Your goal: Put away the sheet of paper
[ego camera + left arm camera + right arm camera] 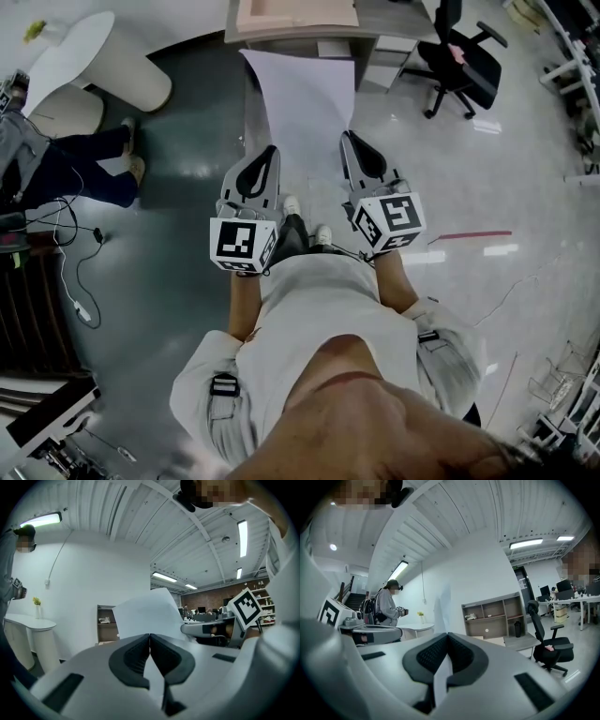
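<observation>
The white sheet of paper [306, 98] is held up in the air by its near edge, one gripper at each corner, and reaches away toward a desk. My left gripper [269, 153] is shut on its left corner and my right gripper [349, 141] on its right corner. In the left gripper view the sheet [145, 613] rises above the closed left gripper [150, 637], with the right gripper [211, 629] beside it. The right gripper view shows the paper [442, 679] as a thin strip pinched in the right gripper [447, 635].
A desk with a shallow wooden box [295, 14] stands straight ahead. A black office chair [464, 66] is at the right, a white rounded table [94, 56] at the left, with a person [56, 164] and floor cables [80, 272] near it. An open shelf unit [494, 616] stands against the wall.
</observation>
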Motion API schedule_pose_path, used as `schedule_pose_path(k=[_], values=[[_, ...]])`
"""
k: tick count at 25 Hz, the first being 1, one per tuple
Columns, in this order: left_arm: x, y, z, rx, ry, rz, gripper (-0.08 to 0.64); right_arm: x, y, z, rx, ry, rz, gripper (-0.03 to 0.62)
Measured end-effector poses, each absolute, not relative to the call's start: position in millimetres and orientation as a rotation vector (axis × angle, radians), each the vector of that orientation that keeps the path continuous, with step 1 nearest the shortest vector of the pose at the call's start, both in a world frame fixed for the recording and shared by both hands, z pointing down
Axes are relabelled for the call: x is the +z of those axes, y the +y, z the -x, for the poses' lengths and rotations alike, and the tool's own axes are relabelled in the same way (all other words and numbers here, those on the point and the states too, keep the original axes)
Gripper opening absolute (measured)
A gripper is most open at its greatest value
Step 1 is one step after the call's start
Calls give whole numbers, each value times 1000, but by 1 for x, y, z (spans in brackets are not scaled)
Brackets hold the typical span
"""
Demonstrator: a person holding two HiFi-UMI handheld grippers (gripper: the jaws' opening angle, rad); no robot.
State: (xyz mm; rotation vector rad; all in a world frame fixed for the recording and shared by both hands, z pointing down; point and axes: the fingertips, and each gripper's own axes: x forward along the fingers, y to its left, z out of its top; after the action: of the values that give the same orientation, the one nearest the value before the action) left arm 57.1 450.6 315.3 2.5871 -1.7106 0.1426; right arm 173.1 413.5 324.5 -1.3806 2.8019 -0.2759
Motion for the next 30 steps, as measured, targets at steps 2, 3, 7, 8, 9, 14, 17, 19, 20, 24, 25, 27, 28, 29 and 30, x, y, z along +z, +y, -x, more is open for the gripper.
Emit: schedule_pose_path(k=[2, 3, 7, 8, 9, 14, 17, 19, 20, 24, 25, 27, 28, 29, 30], values=[[316, 445, -55, 145, -1705, -2590, 21, 325, 408, -170, -279, 2800, 1385, 20], [315, 440, -52, 145, -1703, -2594, 21, 325, 403, -168, -279, 2798, 1389, 20], [316, 418, -42, 131, -1694, -2606, 21, 325, 384, -160, -270, 2796, 1406, 20], [316, 413, -41, 127, -1691, -2608, 21, 326, 380, -158, -267, 2797, 1410, 20], [316, 408, -40, 123, -1689, -2611, 21, 326, 375, -157, -264, 2798, 1414, 20], [317, 382, -28, 119, -1674, -2616, 21, 325, 350, -146, -256, 2799, 1431, 20], [318, 370, -19, 119, -1663, -2621, 21, 326, 339, -138, -256, 2801, 1445, 20], [317, 366, -11, 112, -1655, -2628, 21, 326, 336, -129, -252, 2801, 1455, 20], [317, 365, -7, 109, -1651, -2632, 21, 326, 335, -125, -249, 2801, 1460, 20], [315, 353, 4, 107, -1628, -2646, 21, 323, 325, -115, -243, 2793, 1484, 20], [314, 350, 7, 107, -1622, -2649, 21, 323, 322, -111, -243, 2792, 1490, 20], [314, 343, 13, 109, -1612, -2654, 21, 323, 317, -105, -244, 2792, 1501, 20], [314, 340, 15, 109, -1608, -2656, 21, 323, 314, -102, -245, 2792, 1506, 20], [315, 337, 17, 110, -1603, -2659, 21, 324, 311, -100, -245, 2792, 1510, 20], [316, 334, 18, 112, -1597, -2662, 21, 325, 308, -97, -245, 2791, 1514, 20]])
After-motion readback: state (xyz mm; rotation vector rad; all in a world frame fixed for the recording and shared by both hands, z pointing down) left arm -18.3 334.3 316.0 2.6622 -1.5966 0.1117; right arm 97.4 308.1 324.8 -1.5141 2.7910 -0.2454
